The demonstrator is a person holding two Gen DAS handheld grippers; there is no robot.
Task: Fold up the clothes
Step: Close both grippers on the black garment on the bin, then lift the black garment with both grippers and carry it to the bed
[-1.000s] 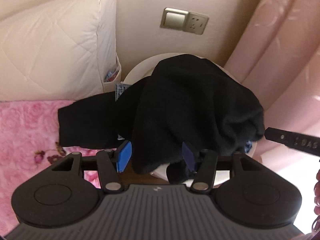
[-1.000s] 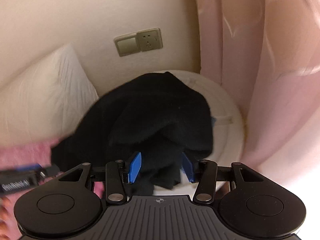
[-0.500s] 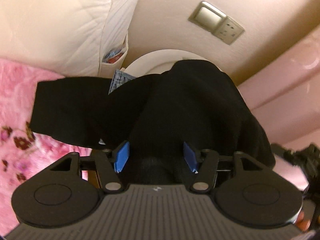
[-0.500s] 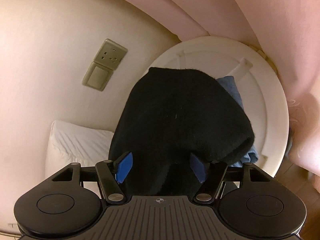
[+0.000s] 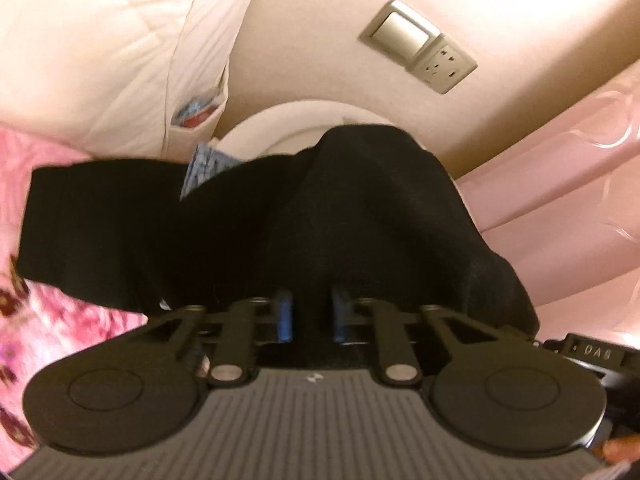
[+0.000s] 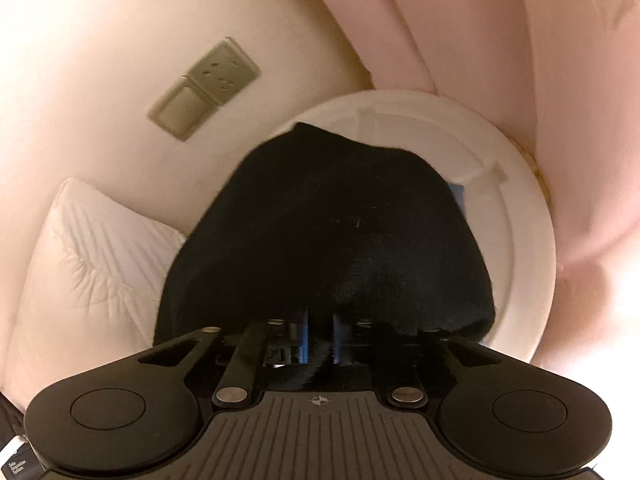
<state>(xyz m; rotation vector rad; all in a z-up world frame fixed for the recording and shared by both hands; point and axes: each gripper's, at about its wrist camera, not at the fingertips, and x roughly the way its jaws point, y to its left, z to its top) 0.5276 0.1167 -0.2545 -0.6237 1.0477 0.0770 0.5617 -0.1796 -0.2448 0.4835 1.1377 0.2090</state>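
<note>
A black garment lies heaped on a round white table, with one part stretched left over the pink bed cover. In the left wrist view my left gripper is closing, its blue pads drawn close with a fold of the black fabric between them. The right wrist view shows the same black garment on the white table. My right gripper is closing too, its pads pinching black fabric at the near edge of the heap. A blue cloth peeks from under the garment.
A white quilted pillow leans on the wall left of the table. A pink floral blanket covers the bed at the left. Pink curtains hang right of the table. A switch and socket plate sits on the wall.
Both grippers have come down closer to the black heap and rolled. Their pads, wide apart before, have now drawn together on the fabric.
</note>
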